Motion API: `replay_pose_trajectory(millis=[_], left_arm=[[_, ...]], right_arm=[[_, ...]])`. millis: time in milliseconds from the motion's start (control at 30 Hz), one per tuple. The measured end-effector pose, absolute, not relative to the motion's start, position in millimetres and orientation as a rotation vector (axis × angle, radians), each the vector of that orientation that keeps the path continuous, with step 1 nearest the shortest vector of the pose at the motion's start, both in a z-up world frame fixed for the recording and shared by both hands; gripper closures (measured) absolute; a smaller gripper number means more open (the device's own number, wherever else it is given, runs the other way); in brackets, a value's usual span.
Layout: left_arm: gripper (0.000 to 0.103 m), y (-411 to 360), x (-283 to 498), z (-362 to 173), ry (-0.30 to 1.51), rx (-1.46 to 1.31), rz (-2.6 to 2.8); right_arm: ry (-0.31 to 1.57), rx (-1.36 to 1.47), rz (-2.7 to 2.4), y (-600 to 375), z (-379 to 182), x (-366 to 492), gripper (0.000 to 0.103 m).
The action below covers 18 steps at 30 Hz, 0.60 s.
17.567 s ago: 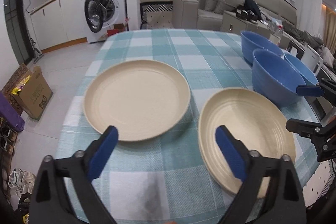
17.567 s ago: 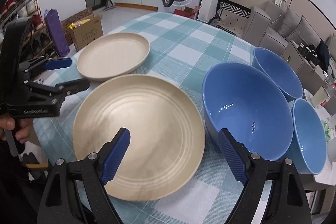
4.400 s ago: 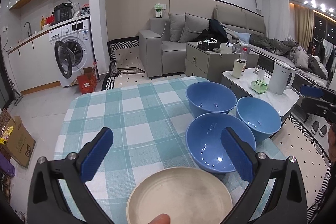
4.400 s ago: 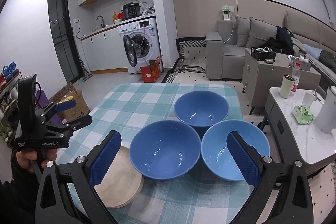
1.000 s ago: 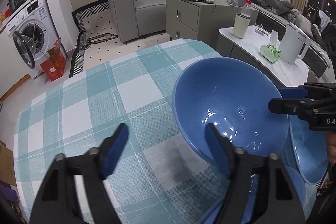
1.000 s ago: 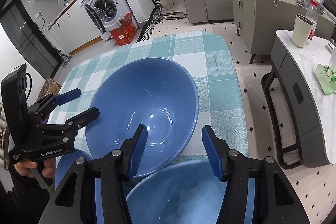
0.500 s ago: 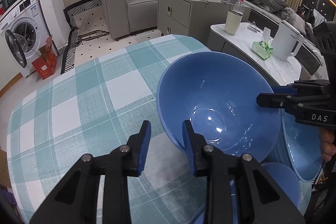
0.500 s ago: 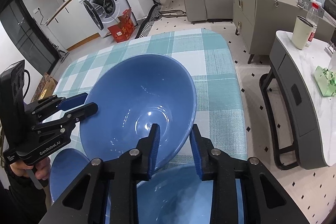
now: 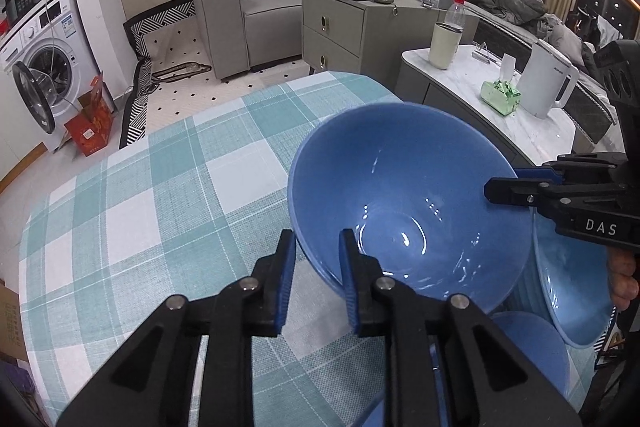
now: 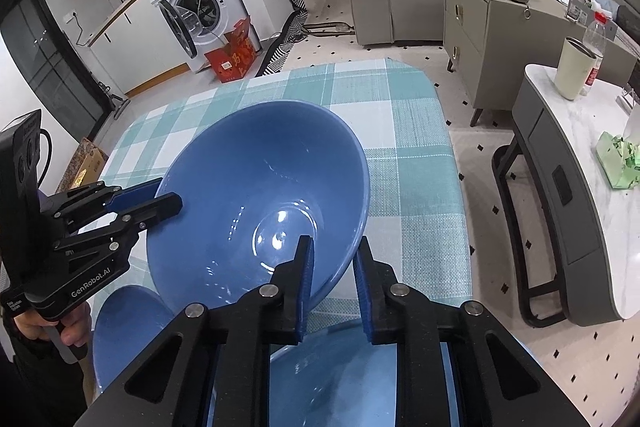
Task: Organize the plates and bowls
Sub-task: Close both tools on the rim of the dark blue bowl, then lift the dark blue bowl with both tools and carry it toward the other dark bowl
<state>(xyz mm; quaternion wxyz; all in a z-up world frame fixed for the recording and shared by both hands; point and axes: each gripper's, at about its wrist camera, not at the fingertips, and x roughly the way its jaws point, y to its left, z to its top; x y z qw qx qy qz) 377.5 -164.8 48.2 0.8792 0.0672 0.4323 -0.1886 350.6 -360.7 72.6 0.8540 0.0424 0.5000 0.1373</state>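
Nearest each lens, a claw pinches the rim of the same big blue bowl [image 9: 404, 211]: the left gripper [image 9: 316, 267] is clamped on its near-left rim, the right gripper [image 10: 332, 267] on the opposite rim, one pad inside and one outside. That bowl sits tilted, over the checked tablecloth [image 9: 140, 207]. Its glazed wall looks slick (a thin rim is all either claw has), so uneven lifting between the two hands could let it twist out and knock the bowls beside it. Just right of it, the second bowl [image 9: 568, 291] is empty; just below it, nearer the lens, lies the third bowl [image 9: 532, 343], its inside mostly hidden. The held bowl holds nothing.
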Motion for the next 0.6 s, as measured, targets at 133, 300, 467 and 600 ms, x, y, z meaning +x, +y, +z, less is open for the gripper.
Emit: replay_pose_trajectory(millis=[133,300,467,600], left_arm=[[0.083,-161.8,374.9,54.7,0.882,0.13,-0.389],[0.083,-159.1,369.3,63.5,0.859,0.124,-0.386],[0.083,-156.9,362.7,75.4,0.831,0.119,-0.38],[0.083,-155.2,354.3,85.5,0.808,0.119,-0.375]], right_arm=[[1.04,0.085,0.291,-359.3,77.7,348.6,0.083],[1.017,0.083,0.294,-358.7,86.8,344.3,0.083],[0.983,0.085,0.3,-357.9,99.5,337.6,0.083],[0.961,0.08,0.305,-356.7,110.5,328.9,0.083]])
